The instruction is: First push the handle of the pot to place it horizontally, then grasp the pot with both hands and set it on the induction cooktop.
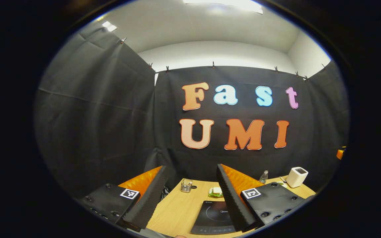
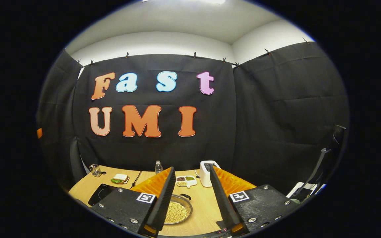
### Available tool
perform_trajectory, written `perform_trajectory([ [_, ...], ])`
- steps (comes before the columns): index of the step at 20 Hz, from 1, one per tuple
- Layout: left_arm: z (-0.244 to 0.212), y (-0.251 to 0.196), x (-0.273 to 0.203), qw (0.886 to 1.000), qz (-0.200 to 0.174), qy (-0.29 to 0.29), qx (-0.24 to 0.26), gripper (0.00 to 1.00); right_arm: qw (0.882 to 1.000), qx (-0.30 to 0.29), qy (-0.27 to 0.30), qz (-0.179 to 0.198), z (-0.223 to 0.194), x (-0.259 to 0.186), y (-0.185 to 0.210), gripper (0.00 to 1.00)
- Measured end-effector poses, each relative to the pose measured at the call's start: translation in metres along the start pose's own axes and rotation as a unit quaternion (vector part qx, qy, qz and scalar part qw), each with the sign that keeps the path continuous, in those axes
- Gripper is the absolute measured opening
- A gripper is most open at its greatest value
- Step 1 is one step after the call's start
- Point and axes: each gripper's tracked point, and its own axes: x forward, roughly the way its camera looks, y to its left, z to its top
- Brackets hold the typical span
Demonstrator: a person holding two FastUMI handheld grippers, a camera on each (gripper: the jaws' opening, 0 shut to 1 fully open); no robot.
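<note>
The pot (image 2: 177,211) is a shallow metal pan full of yellow grains, low on the wooden table in the right gripper view. Its dark handle (image 2: 186,196) lies at the far rim; its left side is hidden behind one finger. My right gripper (image 2: 191,169) hovers open above and in front of it, fingers to either side, touching nothing. The black induction cooktop (image 2: 100,195) lies to the pot's left. In the left gripper view the cooktop (image 1: 212,216) sits below my open left gripper (image 1: 190,168), partly covered by one finger.
Along the table's back stand a glass jar (image 1: 186,185), a sandwich on a plate (image 2: 120,178), a water bottle (image 2: 158,167), a divided dish of beans (image 2: 186,180) and a white toaster (image 2: 207,172). A chair (image 2: 326,165) stands at the right.
</note>
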Motion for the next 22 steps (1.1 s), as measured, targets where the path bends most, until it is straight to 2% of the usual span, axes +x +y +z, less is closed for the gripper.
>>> perform_trajectory([
  [1, 0.000, 0.000, 0.001, 1.000, -0.001, 0.001, 0.001, 0.97, 1.000, 0.002, 0.003, 0.004, -0.002, 0.001, 0.003, 0.62],
  [2, -0.001, -0.001, 0.001, 1.000, -0.002, 0.001, 0.002, 0.97, 1.000, 0.004, 0.006, 0.010, -0.004, 0.003, 0.008, 0.60],
  [3, -0.001, -0.001, 0.000, 1.000, -0.002, 0.001, 0.003, 0.97, 1.000, 0.008, 0.011, 0.015, -0.006, 0.003, 0.011, 0.51],
  [4, -0.001, -0.001, 0.001, 1.000, -0.002, 0.001, 0.004, 0.98, 1.000, 0.011, 0.015, 0.018, -0.009, 0.005, 0.013, 0.50],
  [6, -0.001, 0.000, 0.001, 1.000, -0.001, 0.001, 0.006, 0.98, 0.999, 0.014, 0.020, 0.020, -0.012, 0.006, 0.014, 0.34],
  [11, -0.009, 0.000, 0.003, 1.000, 0.001, 0.009, 0.001, 0.98, 0.999, 0.010, 0.032, 0.026, -0.022, 0.010, 0.020, 0.13],
  [12, -0.010, -0.001, 0.004, 1.000, 0.002, 0.009, 0.002, 0.97, 0.999, 0.010, 0.036, 0.028, -0.024, 0.011, 0.022, 0.14],
  [13, -0.010, 0.000, 0.003, 1.000, 0.002, 0.010, 0.003, 0.98, 0.999, 0.010, 0.039, 0.029, -0.026, 0.012, 0.024, 0.05],
  [15, -0.011, 0.001, 0.005, 1.000, 0.004, 0.010, 0.005, 0.98, 0.998, 0.009, 0.044, 0.036, -0.031, 0.013, 0.029, 0.00],
  [22, -0.019, 0.004, 0.007, 1.000, 0.006, 0.019, 0.004, 0.98, 0.993, -0.021, 0.098, 0.068, -0.081, 0.018, 0.057, 0.00],
])
